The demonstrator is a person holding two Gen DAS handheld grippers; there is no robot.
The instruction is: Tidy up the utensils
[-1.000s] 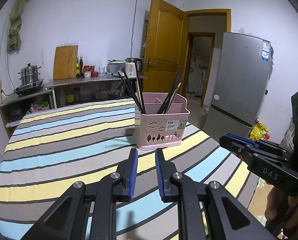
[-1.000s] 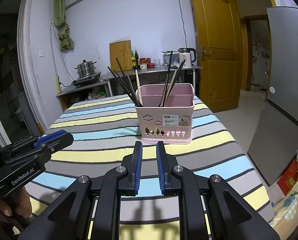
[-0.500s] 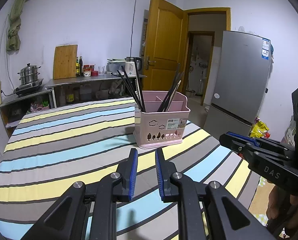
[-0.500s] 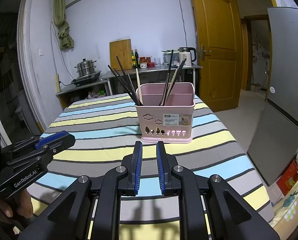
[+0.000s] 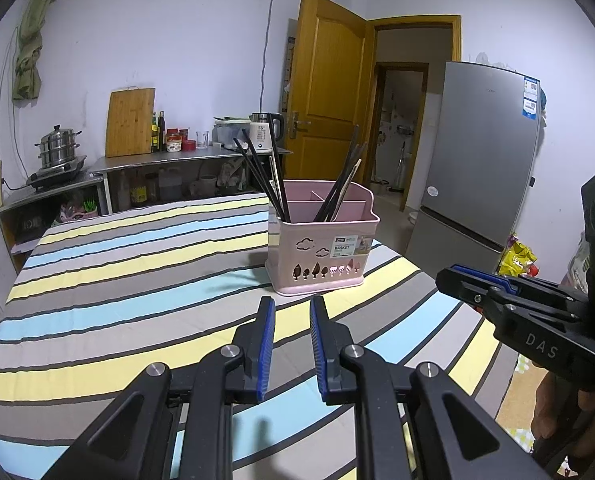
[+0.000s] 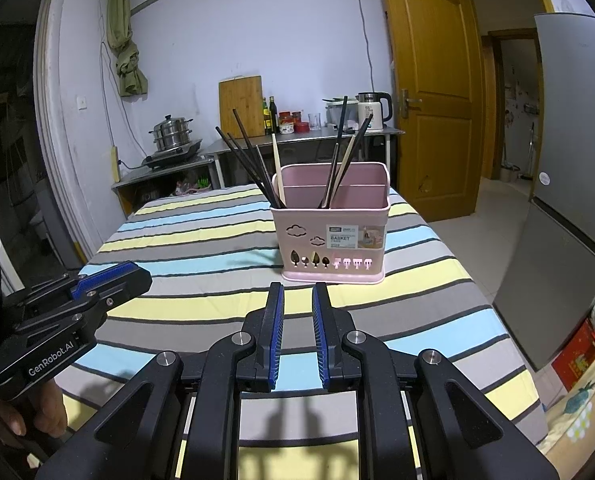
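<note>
Your left gripper and right gripper both hang over the striped table with a narrow gap between their pads – nothing in either. The pink basket stands upright just ahead, near the table's right edge. Open cloth lies to its left. The chopsticks stand on end – left bunch leaning left, right bunch leaning right.
</note>
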